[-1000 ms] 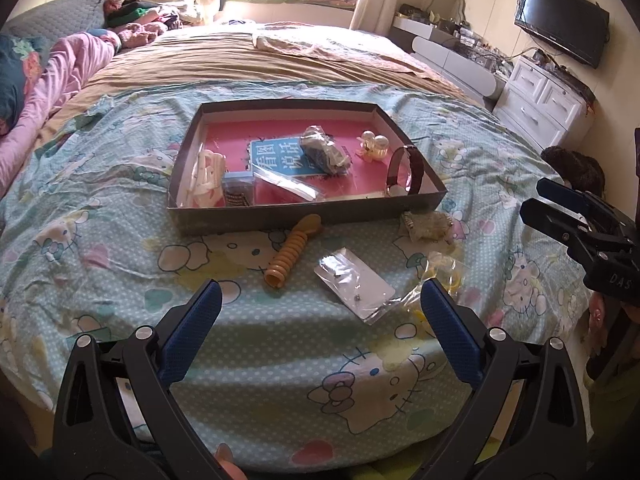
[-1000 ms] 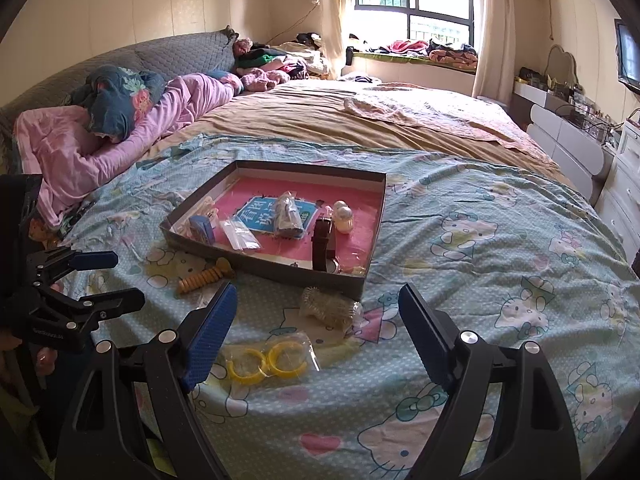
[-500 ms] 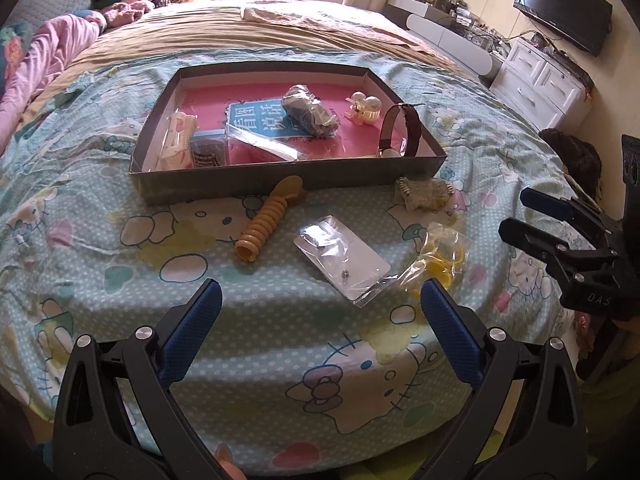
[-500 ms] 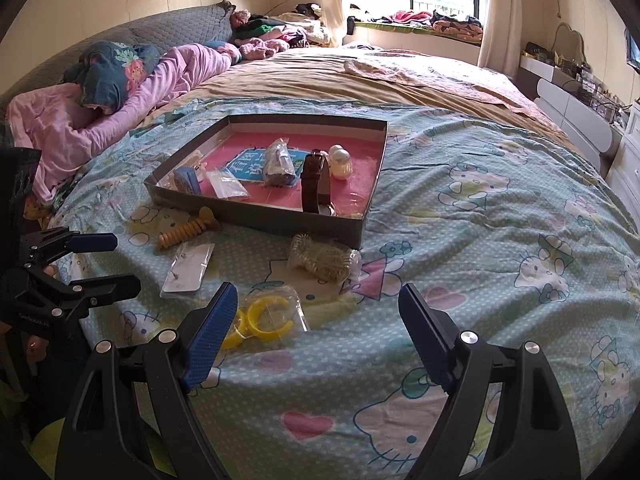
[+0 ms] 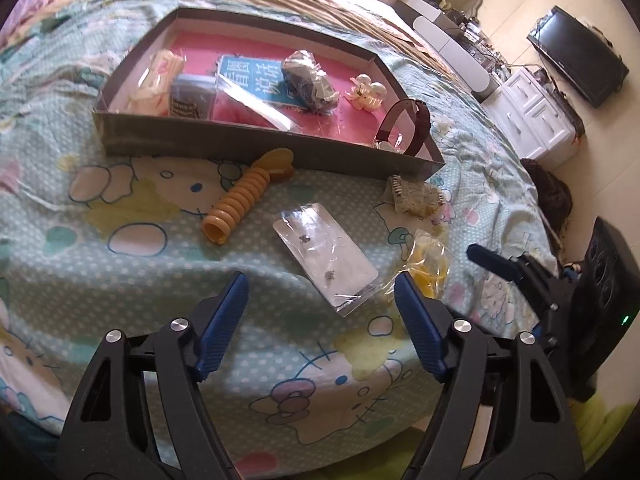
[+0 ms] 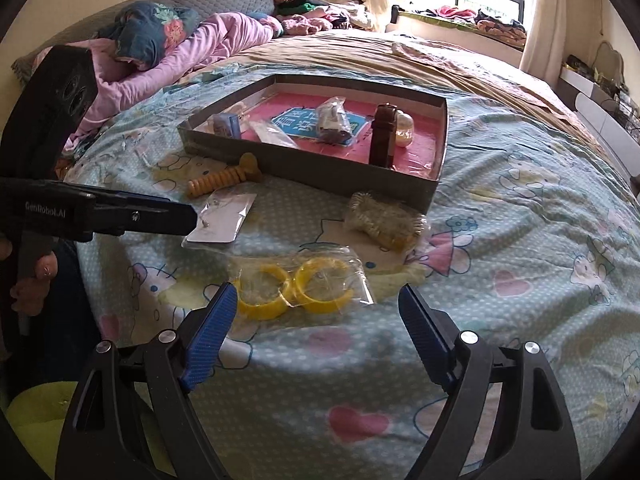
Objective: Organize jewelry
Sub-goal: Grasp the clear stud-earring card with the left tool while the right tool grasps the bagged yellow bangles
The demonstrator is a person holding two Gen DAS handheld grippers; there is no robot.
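Four loose packets (image 5: 327, 255) before tray (image 5: 256, 152); jaws apart.

Both wrist views face the tray (image 5: 256, 156) (image 6: 304, 170) closely (perhaps from opposite corners).

Bed (image 6: 520, 216) is wearing a pale green cartoon-cat sheet. Grey shallow tray (image 5: 256, 148) is sitting on it, toward the middle. Orange ribbed spiral piece (image 5: 240, 200) is lying just in front of the tray's near wall, one end touching it. Flat clear packet (image 5: 328, 256) is lying nearer the bed edge. Bag of yellow bangles (image 6: 296, 284) is resting beside the packet. Crumpled clear bag of beads (image 6: 384, 220) is sitting by the tray's corner. Pink quilt (image 6: 192, 48) is heaping up at the headboard end.
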